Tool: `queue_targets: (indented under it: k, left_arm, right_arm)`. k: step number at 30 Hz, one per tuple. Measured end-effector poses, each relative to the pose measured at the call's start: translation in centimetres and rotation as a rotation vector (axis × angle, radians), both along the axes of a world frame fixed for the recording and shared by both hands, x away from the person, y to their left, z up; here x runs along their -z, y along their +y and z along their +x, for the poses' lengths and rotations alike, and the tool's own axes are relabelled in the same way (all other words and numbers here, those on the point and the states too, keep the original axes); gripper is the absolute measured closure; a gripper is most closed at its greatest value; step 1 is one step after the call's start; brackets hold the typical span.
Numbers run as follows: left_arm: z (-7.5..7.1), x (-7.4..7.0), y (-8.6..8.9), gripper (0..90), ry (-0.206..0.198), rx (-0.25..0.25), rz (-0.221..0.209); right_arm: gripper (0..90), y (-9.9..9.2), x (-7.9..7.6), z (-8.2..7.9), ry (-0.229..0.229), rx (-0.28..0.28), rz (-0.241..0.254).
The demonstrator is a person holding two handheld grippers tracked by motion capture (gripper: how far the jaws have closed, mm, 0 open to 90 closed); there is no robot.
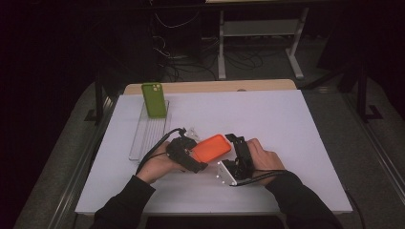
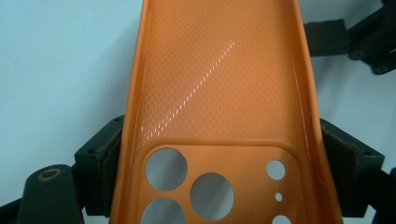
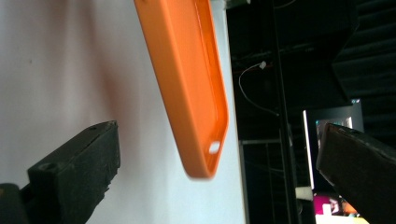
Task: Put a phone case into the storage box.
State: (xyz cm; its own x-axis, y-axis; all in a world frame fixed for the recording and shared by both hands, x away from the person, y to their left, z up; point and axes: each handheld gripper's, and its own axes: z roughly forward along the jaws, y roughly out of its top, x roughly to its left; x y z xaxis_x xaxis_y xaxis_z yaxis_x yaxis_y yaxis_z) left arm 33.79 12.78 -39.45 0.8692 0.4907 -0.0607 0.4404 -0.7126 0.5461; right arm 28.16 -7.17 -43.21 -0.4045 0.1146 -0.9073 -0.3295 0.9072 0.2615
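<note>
Orange phone case held over the white worktop

Low in the middle of the high view, the left gripper (image 1: 197,153) is clamped on the camera-hole end of the orange phone case (image 1: 211,148), jaws pressing its two long sides. The right gripper (image 1: 237,143) sits just right of it, jaws spread wide, the case's free end between them untouched. A green phone case (image 1: 154,99) stands upper left in a clear rack (image 1: 143,140).

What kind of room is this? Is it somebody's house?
Probably not a house; it looks like a lab or workshop. A plain white work table stands in a dark room, loose cables trail across the floor behind it, and a white metal equipment stand stands beyond.
</note>
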Motion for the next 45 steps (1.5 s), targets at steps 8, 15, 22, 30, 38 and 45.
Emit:
queue_targets:
  k: [8, 15, 22, 30, 38, 45]
  left_arm:
    - [0.1, -0.3, 0.0, 15.6, -0.007, 0.002, -0.008]
    - [0.1, -0.5, 0.0, 15.6, -0.004, -0.001, -0.009]
    - [0.1, -0.5, 0.0, 15.6, -0.008, 0.001, -0.019]
    - [0.0, -0.5, 0.0, 15.6, -0.012, 0.002, -0.024]
    - [-0.1, -0.5, -0.1, 15.6, -0.009, 0.008, -0.019]
    - [0.0, -0.5, 0.0, 15.5, -0.007, 0.009, -0.027]
  right_arm:
    - [0.0, 1.3, 0.5, 0.3, -0.033, -0.035, -0.027]
    - [5.6, 1.9, 0.8, 0.4, -0.063, -0.046, -0.059]
    - [25.8, 2.1, 1.0, 0.0, -0.080, -0.038, -0.077]
    - [48.6, 2.0, 0.8, -0.2, -0.085, -0.030, -0.085]
    - [64.4, 2.2, 1.1, -0.7, -0.113, -0.066, -0.100]
    - [76.3, 2.2, 1.1, -0.7, -0.114, -0.079, -0.117]
